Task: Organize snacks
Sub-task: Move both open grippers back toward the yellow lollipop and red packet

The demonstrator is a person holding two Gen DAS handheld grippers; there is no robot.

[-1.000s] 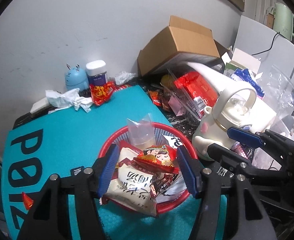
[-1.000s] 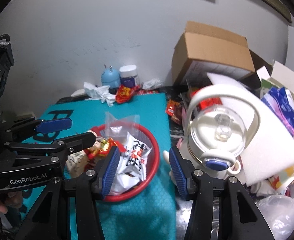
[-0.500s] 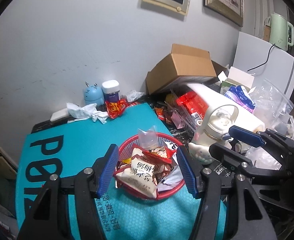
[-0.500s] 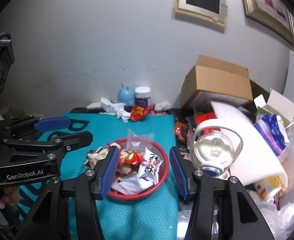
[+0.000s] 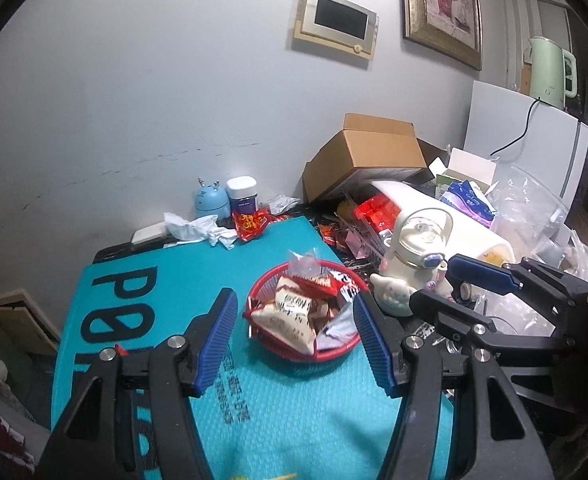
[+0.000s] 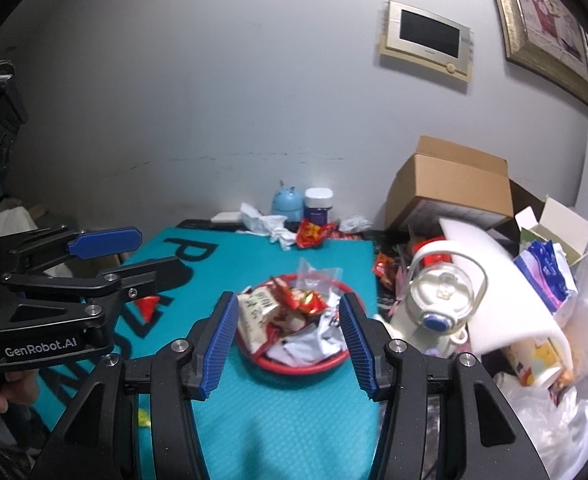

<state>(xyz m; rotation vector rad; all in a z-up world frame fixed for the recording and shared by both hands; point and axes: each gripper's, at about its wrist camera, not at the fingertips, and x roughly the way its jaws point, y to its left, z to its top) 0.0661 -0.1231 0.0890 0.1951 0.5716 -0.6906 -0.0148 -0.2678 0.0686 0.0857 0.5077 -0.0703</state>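
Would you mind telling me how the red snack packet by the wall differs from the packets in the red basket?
The wall packet lies alone on the teal mat's far edge, beside crumpled tissue; the basket packets are piled together inside the red basket. The wall packet is all red and yellow; the basket packets include white and cream ones. All look like sealed snack wrappers.

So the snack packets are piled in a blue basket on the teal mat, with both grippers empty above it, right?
Not quite: the basket is red, not blue, as the left wrist view shows. The snack packets are piled in it on the teal mat, and both the left gripper and right gripper are empty.
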